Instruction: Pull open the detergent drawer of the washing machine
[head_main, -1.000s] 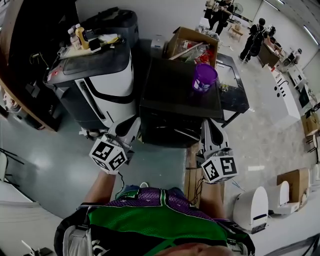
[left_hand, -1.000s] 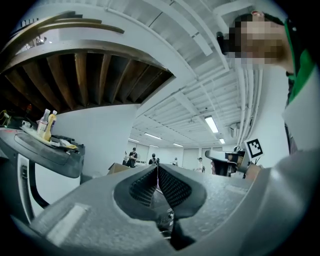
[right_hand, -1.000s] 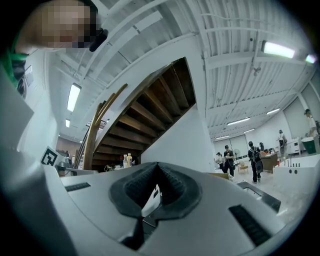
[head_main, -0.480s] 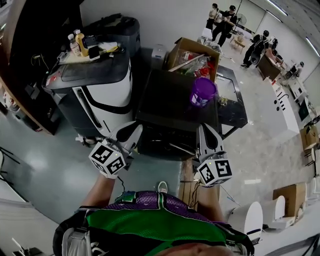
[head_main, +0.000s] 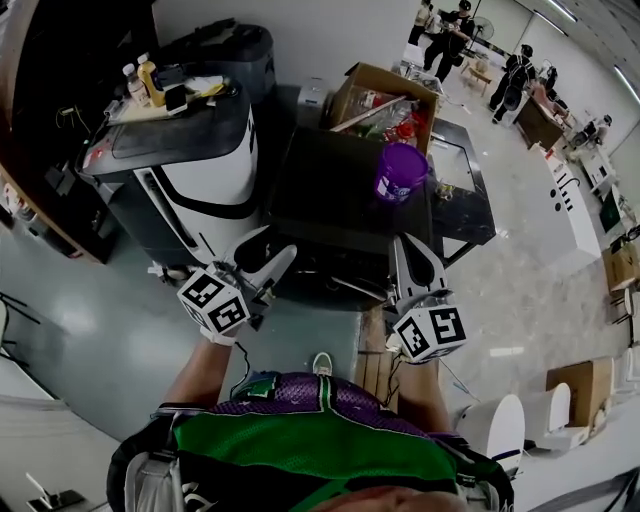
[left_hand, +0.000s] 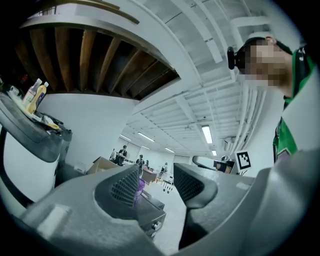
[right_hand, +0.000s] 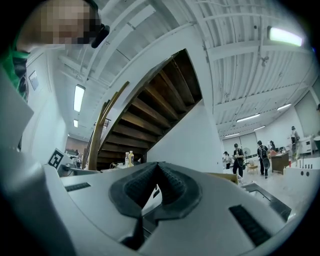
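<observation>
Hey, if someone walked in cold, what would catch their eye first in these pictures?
A purple container stands on the dark washing machine at centre. Just before its front, the left gripper has just been opening its fingers, nothing between them; the right gripper beside it is shut.

Light falls evenly from long ceiling tubes (left_hand: 206, 134), so the head view is bright over the pale floor (head_main: 520, 290), where soft glare patches lie, and dim at its left edge and over the black unit (head_main: 340, 190), whose top swallows detail. Straight lines bow strongly toward that view's rim. Both gripper views sit in a round black vignette with heavy fisheye bending; one tube (right_hand: 285, 35) burns out to white, the stair underside (right_hand: 150, 115) lies in deep shadow, and the near bodies of the left tool (left_hand: 155, 182) and right tool (right_hand: 159, 172) are soft
</observation>
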